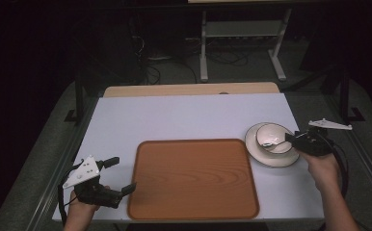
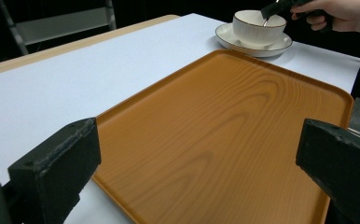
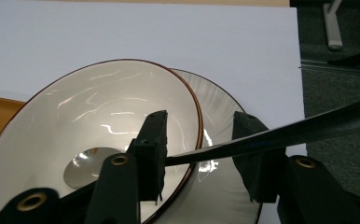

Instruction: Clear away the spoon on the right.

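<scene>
A white bowl (image 1: 272,134) with a dark rim stands on a white plate (image 1: 265,157) at the table's right. A spoon (image 3: 87,170) lies in the bowl; its dark handle (image 3: 304,127) runs out over the rim. My right gripper (image 1: 292,138) is open and straddles the bowl's rim (image 3: 200,119): one jaw is inside the bowl, the other is outside over the plate (image 3: 225,105). The handle crosses the gap between the jaws. My left gripper (image 1: 121,175) is wide open with nothing in it, just left of the orange wooden tray (image 1: 193,178).
The tray (image 2: 234,121) takes up the table's front middle, with nothing on it. Bare white table (image 1: 184,115) stretches behind it to a wooden strip. Past the far edge, desk legs and cables stand on the dark floor.
</scene>
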A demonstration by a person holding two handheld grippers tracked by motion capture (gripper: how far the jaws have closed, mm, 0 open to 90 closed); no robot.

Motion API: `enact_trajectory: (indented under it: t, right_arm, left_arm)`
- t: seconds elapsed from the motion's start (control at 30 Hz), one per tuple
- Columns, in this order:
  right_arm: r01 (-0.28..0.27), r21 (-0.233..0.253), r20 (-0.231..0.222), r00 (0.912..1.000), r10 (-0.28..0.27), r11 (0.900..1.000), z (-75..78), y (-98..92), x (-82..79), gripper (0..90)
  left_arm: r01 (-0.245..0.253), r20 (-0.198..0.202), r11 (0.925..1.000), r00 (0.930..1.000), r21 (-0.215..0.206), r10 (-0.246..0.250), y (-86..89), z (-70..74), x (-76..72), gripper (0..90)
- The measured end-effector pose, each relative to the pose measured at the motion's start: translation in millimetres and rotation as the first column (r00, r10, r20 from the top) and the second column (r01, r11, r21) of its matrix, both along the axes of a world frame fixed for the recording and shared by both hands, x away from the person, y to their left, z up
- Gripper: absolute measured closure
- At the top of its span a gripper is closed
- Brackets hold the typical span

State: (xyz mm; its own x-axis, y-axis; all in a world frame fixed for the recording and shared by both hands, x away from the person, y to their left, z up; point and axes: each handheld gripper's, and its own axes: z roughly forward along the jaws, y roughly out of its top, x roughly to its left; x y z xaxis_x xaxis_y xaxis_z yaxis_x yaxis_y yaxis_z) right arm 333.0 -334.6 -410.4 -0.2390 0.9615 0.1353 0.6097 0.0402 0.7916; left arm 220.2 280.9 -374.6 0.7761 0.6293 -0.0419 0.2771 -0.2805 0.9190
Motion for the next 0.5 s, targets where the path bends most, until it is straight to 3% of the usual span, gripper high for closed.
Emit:
enact_trajectory:
  t: [0.5]
  right_arm:
    - [-0.019, -0.04, 0.067, 0.9975, 0.022, 0.999, 20.4, 6.9, -0.6, 73.3]
  left_arm:
    - [-0.004, 0.004, 1.0, 1.0, -0.005, 0.004, 0.8, 0.4, -0.5, 0.0]
